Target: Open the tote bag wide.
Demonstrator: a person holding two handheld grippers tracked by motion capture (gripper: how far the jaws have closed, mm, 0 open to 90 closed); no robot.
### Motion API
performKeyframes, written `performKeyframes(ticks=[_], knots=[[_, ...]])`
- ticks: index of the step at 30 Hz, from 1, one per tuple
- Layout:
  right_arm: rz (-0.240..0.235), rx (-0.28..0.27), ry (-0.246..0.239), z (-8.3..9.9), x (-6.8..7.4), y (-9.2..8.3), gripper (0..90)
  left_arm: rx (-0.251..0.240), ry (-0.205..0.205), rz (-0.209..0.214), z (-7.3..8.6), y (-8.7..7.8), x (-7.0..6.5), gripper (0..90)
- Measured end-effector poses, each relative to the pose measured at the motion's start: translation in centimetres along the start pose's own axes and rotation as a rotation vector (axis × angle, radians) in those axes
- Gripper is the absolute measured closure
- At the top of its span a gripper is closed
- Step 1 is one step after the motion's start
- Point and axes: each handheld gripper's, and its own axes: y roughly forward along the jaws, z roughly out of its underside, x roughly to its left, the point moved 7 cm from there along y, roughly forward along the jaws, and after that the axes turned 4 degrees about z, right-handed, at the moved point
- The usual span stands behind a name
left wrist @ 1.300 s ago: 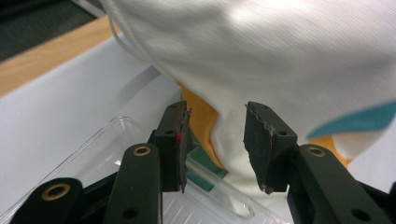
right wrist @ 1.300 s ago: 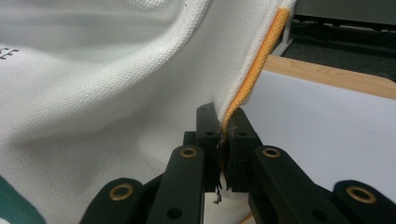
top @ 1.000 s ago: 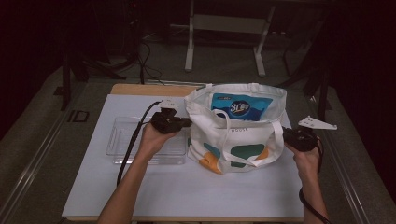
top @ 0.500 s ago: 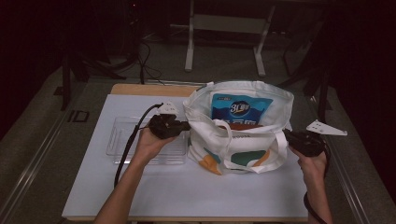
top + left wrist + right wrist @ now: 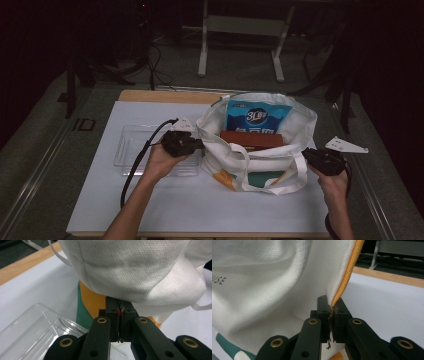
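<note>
Woven white tote bag (soft, slumped) holds boxes.

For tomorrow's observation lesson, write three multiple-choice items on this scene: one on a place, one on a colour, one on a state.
1. Where does the clear plastic tray lie?
A. Left of the tote bag
B. Inside the bag
C. On the floor

2. What colour is the upright packet inside the bag?
A. Red
B. Blue
C. Yellow

3. How does the left hand-held gripper stand?
A. Wide open above the tray
B. Shut on the bag's cloth
C. Lying loose on the table

Answers:
1 A, the high view shows the tray on the white mat beside the bag's left side.
2 B, its blue front shows above the brown box.
3 B, the left gripper view shows the jaws closed with cloth pinched between them.
</note>
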Motion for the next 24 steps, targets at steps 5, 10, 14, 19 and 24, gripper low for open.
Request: performKeyframes(ticks=[5, 10, 14, 19, 24], knots=[[0.009, 0.028, -0.007, 1.0, 0.1, 0.5, 86.4, 0.051, 0.013, -0.004, 0.8, 1.1, -0.2, 88.1], [0.021, 0.051, 0.002, 2.3, 0.0, 1.0, 86.5, 0.102, 0.024, -0.002, 1.4, 2.4, -0.4, 88.9], [0.028, 0.060, 0.016, 3.2, 0.0, 1.3, 86.7, 0.141, 0.017, 0.000, 2.0, 3.4, -0.3, 89.3], [0.029, 0.077, 0.009, 3.8, 0.1, 1.5, 86.7, 0.168, 0.037, 0.013, 2.9, 4.1, -0.8, 88.8], [0.029, 0.068, 0.001, 3.5, 0.3, 1.3, 86.7, 0.095, 0.021, 0.017, 2.2, 2.5, -0.5, 81.1]])
